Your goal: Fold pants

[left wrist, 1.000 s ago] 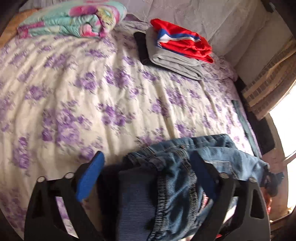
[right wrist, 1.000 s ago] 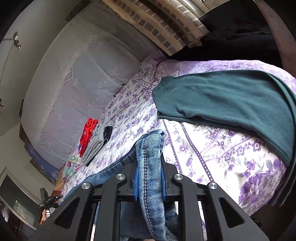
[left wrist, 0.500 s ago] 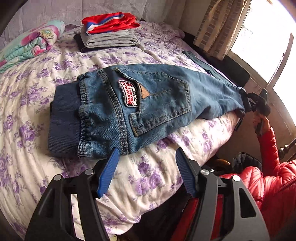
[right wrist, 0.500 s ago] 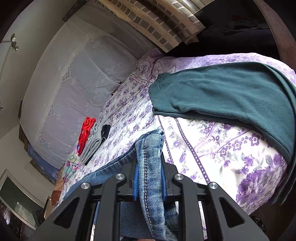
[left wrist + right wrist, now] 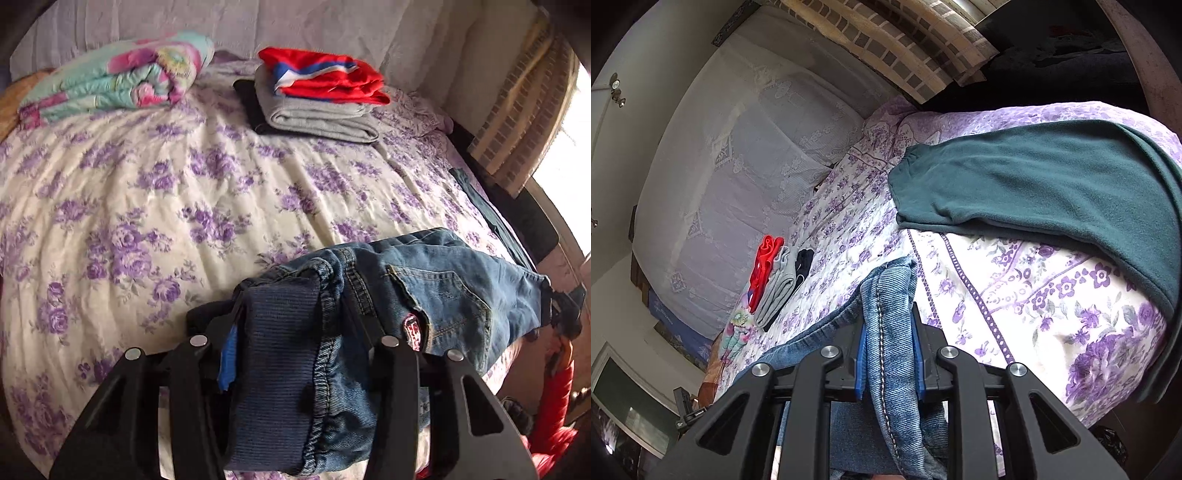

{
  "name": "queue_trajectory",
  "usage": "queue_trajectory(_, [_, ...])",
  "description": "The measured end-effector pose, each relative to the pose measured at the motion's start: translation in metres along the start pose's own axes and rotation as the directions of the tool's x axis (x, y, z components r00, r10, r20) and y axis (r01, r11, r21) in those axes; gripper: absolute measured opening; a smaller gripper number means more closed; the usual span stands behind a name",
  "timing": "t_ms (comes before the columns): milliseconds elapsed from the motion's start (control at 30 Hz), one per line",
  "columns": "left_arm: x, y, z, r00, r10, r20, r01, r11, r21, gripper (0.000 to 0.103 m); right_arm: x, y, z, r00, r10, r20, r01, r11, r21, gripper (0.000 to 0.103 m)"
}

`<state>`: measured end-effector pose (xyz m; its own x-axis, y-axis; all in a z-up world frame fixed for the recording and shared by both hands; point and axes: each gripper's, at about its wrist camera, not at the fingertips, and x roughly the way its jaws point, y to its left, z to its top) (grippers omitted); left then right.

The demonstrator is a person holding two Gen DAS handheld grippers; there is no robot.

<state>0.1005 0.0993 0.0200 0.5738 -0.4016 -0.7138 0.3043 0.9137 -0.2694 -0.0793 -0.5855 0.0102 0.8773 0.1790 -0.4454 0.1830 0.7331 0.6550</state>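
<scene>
Blue denim pants (image 5: 443, 291) stretch across the near edge of the flowered bed (image 5: 184, 192). In the left wrist view my left gripper (image 5: 291, 306) has the ribbed dark-blue waistband (image 5: 280, 354) bunched between its fingers. Its jaws are closing, and the blue pad (image 5: 227, 354) presses the band's side. In the right wrist view my right gripper (image 5: 888, 314) is shut on the leg end of the pants (image 5: 890, 295), which stands up between both blue pads. The right gripper (image 5: 565, 306) also shows small at the far end of the leg.
A stack of folded clothes (image 5: 321, 99), red on grey on black, lies at the far side of the bed, with a rolled flowery blanket (image 5: 118, 77) beside it. Teal pants (image 5: 1034, 184) hang over the bed's edge. A person's red sleeve (image 5: 557, 398) is at lower right.
Half a second ago my left gripper was drawn back, open, with the pants lying flat. It has returned to the waistband and narrowed on it. The right gripper keeps its hold, unmoved.
</scene>
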Motion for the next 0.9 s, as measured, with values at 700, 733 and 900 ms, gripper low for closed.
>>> queue_trajectory(700, [-0.098, 0.032, -0.063, 0.95, -0.186, 0.252, 0.23, 0.96, -0.158, 0.066, -0.025, -0.019, 0.0, 0.998, -0.062, 0.025, 0.061, 0.998, 0.026, 0.022])
queue_trajectory(733, [-0.094, 0.031, -0.047, 0.953, -0.163, 0.255, 0.21, 0.964, -0.166, 0.076, -0.025, -0.019, -0.001, 0.998, -0.062, 0.025, 0.061, 0.998, 0.031, 0.022])
queue_trajectory(900, [-0.033, 0.029, 0.013, 0.993, -0.086, 0.081, 0.098, 0.984, -0.151, 0.087, -0.025, -0.019, -0.005, 0.998, -0.055, 0.019, 0.055, 0.998, 0.031, 0.024])
